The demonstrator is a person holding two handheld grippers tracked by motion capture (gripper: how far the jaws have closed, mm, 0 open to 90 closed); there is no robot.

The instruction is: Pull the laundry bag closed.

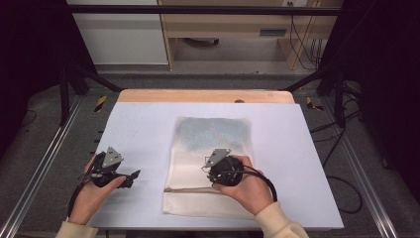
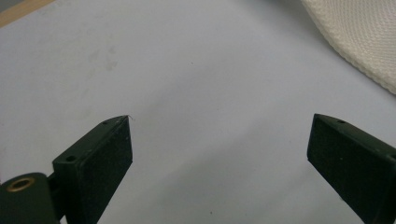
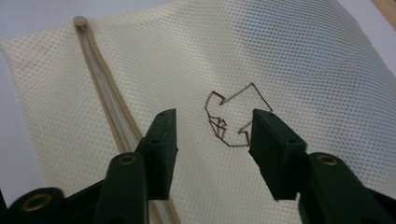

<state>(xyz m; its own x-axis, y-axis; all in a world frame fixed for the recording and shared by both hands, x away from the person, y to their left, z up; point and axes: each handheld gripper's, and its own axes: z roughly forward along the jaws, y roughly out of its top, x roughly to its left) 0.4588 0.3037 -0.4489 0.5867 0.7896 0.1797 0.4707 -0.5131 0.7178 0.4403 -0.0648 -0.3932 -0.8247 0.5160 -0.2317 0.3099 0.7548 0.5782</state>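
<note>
The desk [image 1: 143, 134] fills the middle of the high view, its white top running from a wooden strip at the far edge down to the bottom of the frame. In the left gripper view the same white surface spreads across nearly the whole frame.

A cream mesh bag [image 1: 210, 163] lies flat on the desk, just right of centre in the high view, with a bluish patch in its upper part and a zipper [image 1: 190, 190] crossing it near its lower end. In the right gripper view the bag [image 3: 289, 60] covers most of the frame and the zipper [image 3: 105, 102] runs from upper left toward the bottom. One corner of the bag [image 2: 359, 35] shows at the upper right of the left gripper view.

The left hand [image 1: 91, 196] holds the left tongs [image 1: 134, 177] at lower left of the high view, near the bag's left edge but apart from it; its jaws stand wide apart over bare desk, holding nothing.

The right hand [image 1: 247, 188] holds the right tongs [image 1: 214, 176] over the bag's lower half. Its jaws are parted and empty.

A thin brown thread [image 3: 233, 112], bent into an angular loop, lies on the mesh between and just beyond the right tongs' jaws.
</note>
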